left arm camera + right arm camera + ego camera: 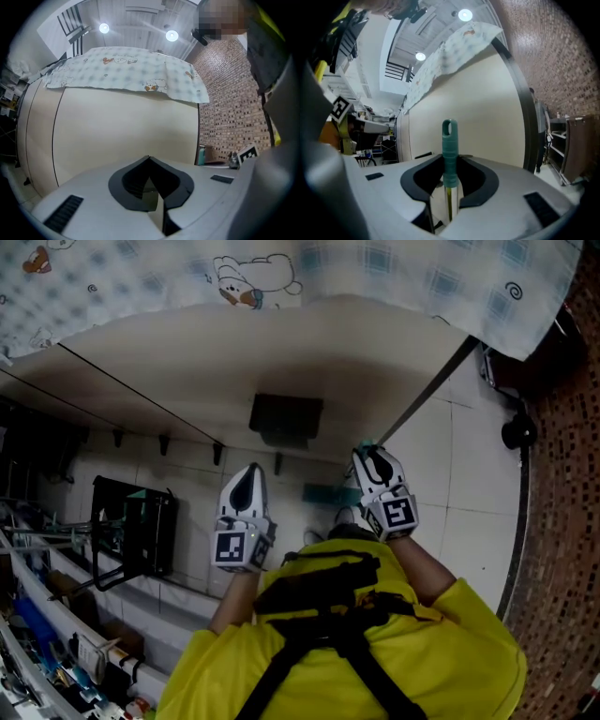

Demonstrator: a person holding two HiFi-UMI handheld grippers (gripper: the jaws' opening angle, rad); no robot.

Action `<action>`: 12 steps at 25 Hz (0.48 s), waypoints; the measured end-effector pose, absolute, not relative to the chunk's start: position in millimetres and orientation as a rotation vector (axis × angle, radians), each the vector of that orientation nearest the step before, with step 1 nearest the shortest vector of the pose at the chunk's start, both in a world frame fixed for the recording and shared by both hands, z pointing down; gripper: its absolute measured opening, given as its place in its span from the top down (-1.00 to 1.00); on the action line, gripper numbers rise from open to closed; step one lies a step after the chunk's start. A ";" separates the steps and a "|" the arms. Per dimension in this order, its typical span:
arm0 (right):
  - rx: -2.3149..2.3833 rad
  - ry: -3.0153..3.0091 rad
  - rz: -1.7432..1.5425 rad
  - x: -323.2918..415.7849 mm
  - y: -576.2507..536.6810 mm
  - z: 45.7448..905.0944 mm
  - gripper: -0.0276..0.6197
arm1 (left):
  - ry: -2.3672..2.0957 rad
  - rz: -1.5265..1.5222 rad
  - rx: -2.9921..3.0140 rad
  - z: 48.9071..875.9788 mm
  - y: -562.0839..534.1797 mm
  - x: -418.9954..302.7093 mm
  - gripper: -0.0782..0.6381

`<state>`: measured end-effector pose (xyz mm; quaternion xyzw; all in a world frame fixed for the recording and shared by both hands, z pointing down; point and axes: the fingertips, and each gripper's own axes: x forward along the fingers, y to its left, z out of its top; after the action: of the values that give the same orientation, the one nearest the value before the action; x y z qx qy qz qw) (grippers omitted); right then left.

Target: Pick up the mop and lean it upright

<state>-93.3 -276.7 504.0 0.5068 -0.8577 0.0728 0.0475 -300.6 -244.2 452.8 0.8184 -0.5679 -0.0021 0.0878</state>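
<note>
The right gripper (pixel 449 190) was found clamped on the mop handle (pixel 450 150), with its fingers pressed to the shaft just below the teal grip. The handle stood upright between them, and its looped end rose in front of the cream panel (pixel 487 108). Contact between handle and panel could not be determined. The left gripper (pixel 152 185) faced the same panel, fingers together with nothing between them. A patterned cloth (pixel 126 70) was draped over the panel's top edge.

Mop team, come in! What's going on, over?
Left gripper shut, empty. Right gripper shut on teal-capped metal mop handle. Beige wall panel just ahead.
</note>
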 end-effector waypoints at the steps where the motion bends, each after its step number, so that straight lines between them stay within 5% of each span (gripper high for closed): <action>1: 1.542 -2.599 0.237 -93.1 -277.7 523.5 0.60 | -1.687 -0.003 2.448 453.6 -243.3 -298.8 0.78; 12: 1.533 -2.440 0.342 -82.2 -320.2 652.5 0.59 | -1.678 0.066 2.439 467.8 -235.7 -295.0 0.78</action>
<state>-82.2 -320.2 652.5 0.5246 -0.8348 0.1169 0.1196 -295.0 -235.7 467.8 0.8203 -0.5643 0.0221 0.0903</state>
